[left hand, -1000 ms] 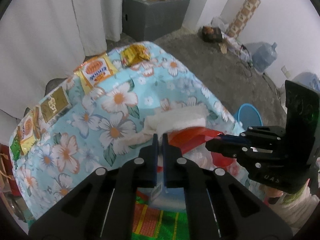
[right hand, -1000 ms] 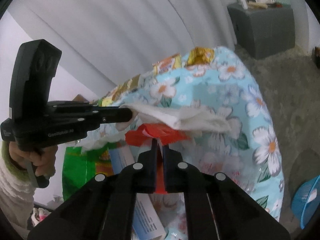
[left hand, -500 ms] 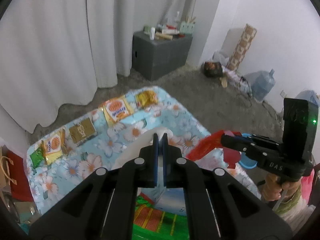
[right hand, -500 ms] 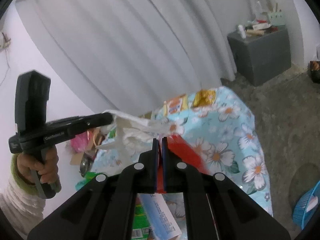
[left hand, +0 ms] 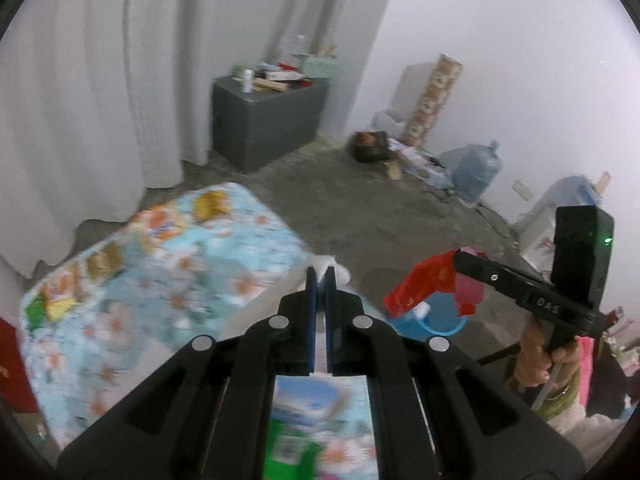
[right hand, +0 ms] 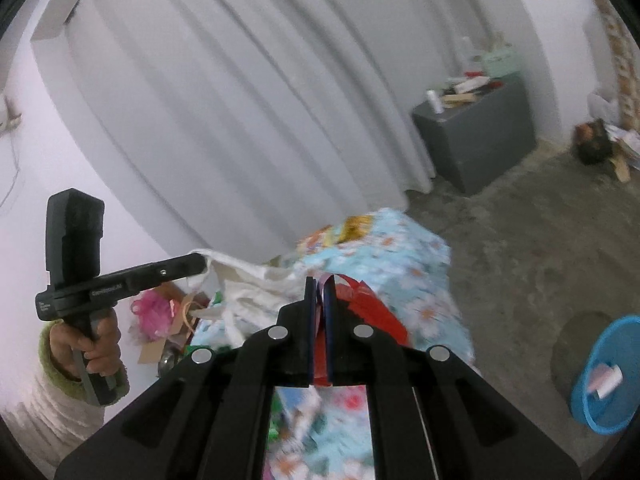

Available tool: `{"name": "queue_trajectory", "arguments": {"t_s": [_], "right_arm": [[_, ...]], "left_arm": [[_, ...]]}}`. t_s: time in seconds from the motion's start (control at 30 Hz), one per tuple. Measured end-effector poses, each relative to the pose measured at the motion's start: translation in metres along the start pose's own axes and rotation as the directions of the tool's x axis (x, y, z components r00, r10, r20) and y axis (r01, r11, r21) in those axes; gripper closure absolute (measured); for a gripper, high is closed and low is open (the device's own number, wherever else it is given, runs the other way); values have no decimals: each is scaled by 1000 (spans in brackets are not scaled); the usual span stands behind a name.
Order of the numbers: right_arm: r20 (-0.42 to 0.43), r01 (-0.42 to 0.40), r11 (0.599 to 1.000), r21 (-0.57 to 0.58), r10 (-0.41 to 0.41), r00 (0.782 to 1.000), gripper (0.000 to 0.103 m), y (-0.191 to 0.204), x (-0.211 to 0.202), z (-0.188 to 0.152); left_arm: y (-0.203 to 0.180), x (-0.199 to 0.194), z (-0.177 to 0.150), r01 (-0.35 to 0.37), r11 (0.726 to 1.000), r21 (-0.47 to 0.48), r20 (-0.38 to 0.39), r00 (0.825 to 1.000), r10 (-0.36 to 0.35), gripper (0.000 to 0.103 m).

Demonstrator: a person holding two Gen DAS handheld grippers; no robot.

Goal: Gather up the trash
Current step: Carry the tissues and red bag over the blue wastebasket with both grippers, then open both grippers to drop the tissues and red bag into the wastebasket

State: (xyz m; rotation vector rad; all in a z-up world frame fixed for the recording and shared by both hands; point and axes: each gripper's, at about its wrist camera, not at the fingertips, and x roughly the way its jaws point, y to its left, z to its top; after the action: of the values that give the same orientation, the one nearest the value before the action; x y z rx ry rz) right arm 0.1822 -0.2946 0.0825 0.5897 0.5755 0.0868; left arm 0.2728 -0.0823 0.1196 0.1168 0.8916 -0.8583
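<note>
Above the floral-clothed table, past its right edge, left gripper clenches white tissue; right gripper clenches red wrapper; bare concrete floor lies open beyond; only the right view shows the blue basket whole, holding scraps

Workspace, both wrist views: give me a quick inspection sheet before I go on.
Surface: floral tablecloth, blurred.
Job's things: white tissue, red wrapper, both lifted; blue bin on the floor with scraps inside.
Clutter: snack packets along the table's far edge.
Grippers: left gripper shut on white tissue; right gripper shut on red wrapper.
Cables: nothing seen.
Surroundings: white curtain, grey cabinet, water jug.
</note>
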Motion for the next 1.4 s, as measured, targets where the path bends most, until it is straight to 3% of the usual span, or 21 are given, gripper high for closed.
{"name": "queue_trajectory", "arguments": {"t_s": [0.13,0.27,0.4,0.53,0.67,0.83,0.93,0.97,1.0,1.03,1.07,1.1,1.17,1.23,1.4], "right_arm": [[16,72,996,53,-73,997,99,-42,-40,-14],[4,150,978,142,-152,988,99,-94,-73,-31],[-31,252,941,227,-251,967,99,-150,-99,-53],[-82,348,878,329,-341,937,99,-211,-114,-72],[-135,410,811,416,-391,910,99,-271,-119,-90],[-173,450,748,488,-422,890,99,-333,-110,-100],[-183,488,706,513,-465,866,97,-368,-101,-100],[-191,489,695,527,-464,865,97,-381,-97,-102],[-206,499,677,540,-469,859,89,-392,-93,-105],[-224,518,655,550,-482,847,70,-404,-92,-110],[-245,546,622,561,-505,827,59,-415,-89,-116],[-257,561,606,564,-517,817,48,-423,-88,-122],[-311,599,571,561,-525,793,47,-435,-83,-137],[-324,605,545,581,-527,785,47,-441,-86,-148],[-288,589,559,584,-536,794,43,-432,-102,-156]], "left_arm": [[-51,34,-7,84,996,19,-38,996,-84,101],[-114,85,-13,172,984,51,-103,981,-166,101],[-169,141,-19,251,965,70,-190,953,-234,101],[-219,208,-27,318,945,73,-287,914,-285,101],[-259,273,-40,352,935,50,-384,871,-308,101],[-303,338,-48,373,928,27,-428,843,-326,101],[-323,363,-48,392,920,20,-416,840,-349,99],[-329,375,-49,398,917,19,-420,836,-354,87],[-333,382,-51,393,919,17,-422,836,-350,74],[-335,391,-51,371,929,16,-419,846,-330,54],[-337,399,-54,328,945,12,-413,862,-294,43],[-338,404,-55,313,950,3,-411,866,-285,42],[-339,408,-59,316,948,-21,-436,851,-294,42],[-339,403,-61,329,944,-12,-449,842,-299,42],[-331,358,-48,338,937,88,-389,878,-280,38]]}}
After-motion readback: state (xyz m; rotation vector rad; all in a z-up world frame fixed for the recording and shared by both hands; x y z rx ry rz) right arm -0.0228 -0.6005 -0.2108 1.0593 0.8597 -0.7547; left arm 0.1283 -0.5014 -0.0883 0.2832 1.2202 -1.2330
